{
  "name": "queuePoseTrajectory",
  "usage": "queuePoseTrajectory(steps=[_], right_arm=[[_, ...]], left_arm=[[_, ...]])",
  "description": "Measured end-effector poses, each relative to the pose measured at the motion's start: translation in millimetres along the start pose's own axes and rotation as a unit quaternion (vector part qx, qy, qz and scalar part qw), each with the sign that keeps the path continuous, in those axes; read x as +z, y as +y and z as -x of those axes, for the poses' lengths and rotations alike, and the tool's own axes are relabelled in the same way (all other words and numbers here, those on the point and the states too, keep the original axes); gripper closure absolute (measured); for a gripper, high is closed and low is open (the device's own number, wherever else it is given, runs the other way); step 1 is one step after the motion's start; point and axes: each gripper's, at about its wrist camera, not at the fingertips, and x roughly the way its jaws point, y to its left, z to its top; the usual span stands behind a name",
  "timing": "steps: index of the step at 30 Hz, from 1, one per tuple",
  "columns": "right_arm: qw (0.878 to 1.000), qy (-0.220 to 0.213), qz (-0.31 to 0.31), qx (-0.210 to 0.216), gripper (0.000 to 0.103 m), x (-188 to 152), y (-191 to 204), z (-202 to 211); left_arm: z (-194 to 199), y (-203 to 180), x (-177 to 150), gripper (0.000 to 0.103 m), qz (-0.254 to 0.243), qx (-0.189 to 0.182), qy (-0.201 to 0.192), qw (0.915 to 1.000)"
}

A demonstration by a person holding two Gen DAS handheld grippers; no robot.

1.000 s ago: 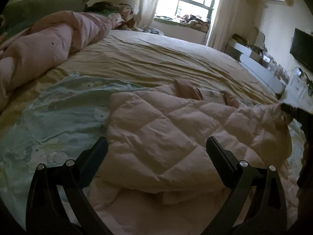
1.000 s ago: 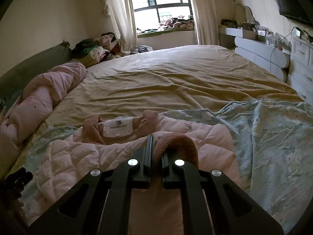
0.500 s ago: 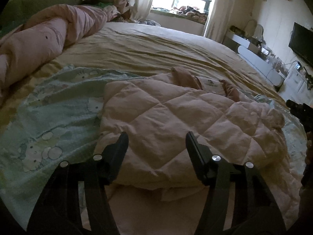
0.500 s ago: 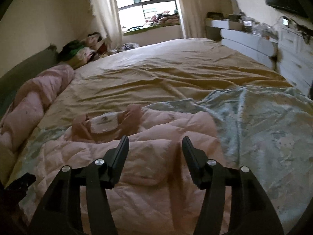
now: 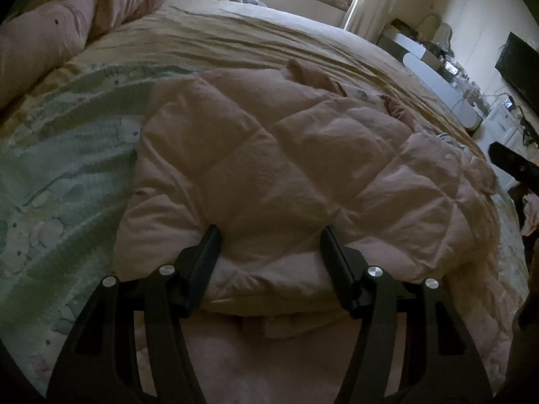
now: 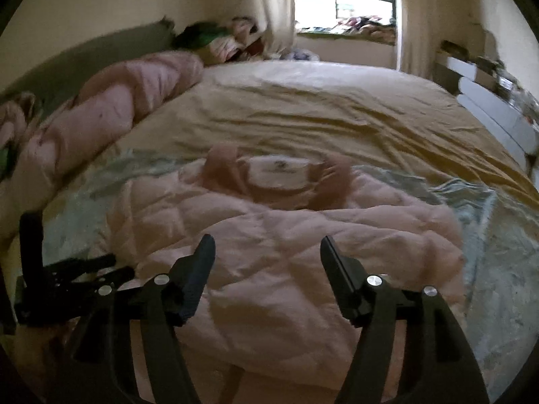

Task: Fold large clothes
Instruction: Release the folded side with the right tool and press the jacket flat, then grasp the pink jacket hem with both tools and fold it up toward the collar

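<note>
A pink quilted jacket (image 5: 303, 155) lies folded on the bed, its collar and white label (image 6: 279, 171) at the far side. My left gripper (image 5: 269, 235) hangs low over the jacket's near folded edge. Its jaws are opening slightly and straddle the puffy fold, which runs on past both fingers. My right gripper (image 6: 267, 245) hovers above the middle of the jacket (image 6: 303, 235); its jaws are opening with nothing between them. The left gripper (image 6: 67, 276) also shows at the left of the right wrist view. The right gripper (image 5: 512, 165) shows at the right edge of the left wrist view.
Under the jacket lies a pale green cartoon blanket (image 5: 60, 175) on a yellow sheet (image 5: 235, 40). A rolled pink duvet (image 5: 50, 27) runs along the left side. White drawers (image 5: 438, 77) and a dark TV (image 5: 522, 64) stand to the right, beyond the bed's edge.
My right gripper let go of the ribbed pink cuff, opened, and swung left until the collar sits centred. My left gripper narrowed from wide open and sank toward the jacket's near fold.
</note>
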Motion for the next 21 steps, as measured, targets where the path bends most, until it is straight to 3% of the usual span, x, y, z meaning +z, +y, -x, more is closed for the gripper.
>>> queuePoseTrajectory(steps=[5,11,15,21], right_arm=[[0.999,0.036,0.016,0.004,0.036,3,17,-29],[0.99,0.139,0.026,-0.005,0.028,-18,11,-93],[0.991,0.134,0.021,-0.013,0.026,-27,12,-105],[0.994,0.109,0.025,-0.005,0.026,-31,14,-88]], left_arm=[[-1,2,-2,0.049,0.005,-0.004,0.002,1.0],[-1,2,-2,0.049,0.002,-0.002,0.004,1.0],[-4,-1,-3,0.049,-0.007,0.008,0.006,0.9999],[0,-4,-1,0.05,-0.006,0.009,0.004,0.9999]])
